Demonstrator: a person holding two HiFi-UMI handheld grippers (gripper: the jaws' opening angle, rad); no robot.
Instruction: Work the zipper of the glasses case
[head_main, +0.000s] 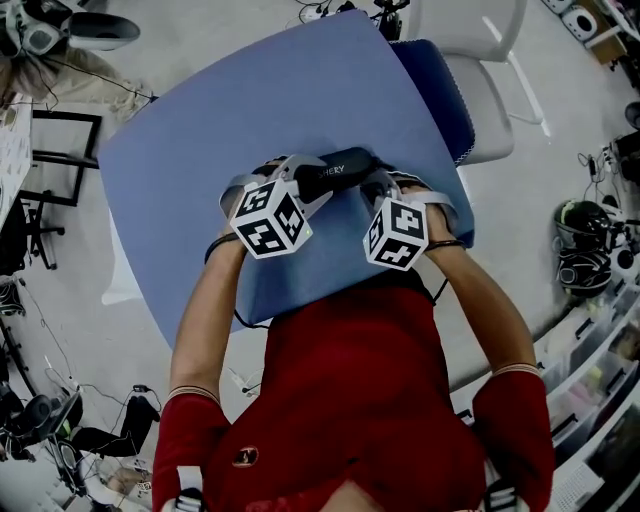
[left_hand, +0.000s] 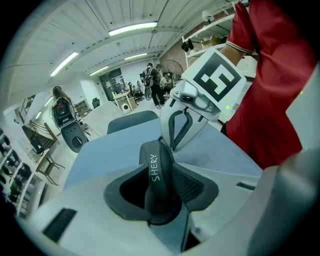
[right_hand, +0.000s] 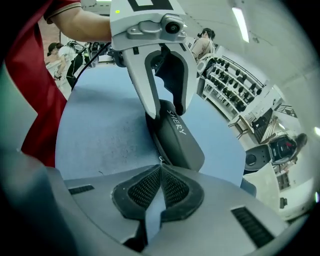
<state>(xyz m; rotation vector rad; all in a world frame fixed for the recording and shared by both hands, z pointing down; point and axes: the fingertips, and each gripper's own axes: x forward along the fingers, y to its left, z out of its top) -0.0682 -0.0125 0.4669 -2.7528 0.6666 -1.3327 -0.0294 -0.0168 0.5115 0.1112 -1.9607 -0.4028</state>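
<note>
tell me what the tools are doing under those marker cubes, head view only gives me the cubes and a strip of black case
Observer: The left tool is shut on one end of the glasses case, which stands on edge between its pads.
Operator: and the right one
Observer: The right tool is shut, pads flat together, with its tips at the seam on the case's other end.
Operator: is it on the pull
Observer: A small glint shows right at the tips, but it is too small to say whether it is the zipper pull.
</note>
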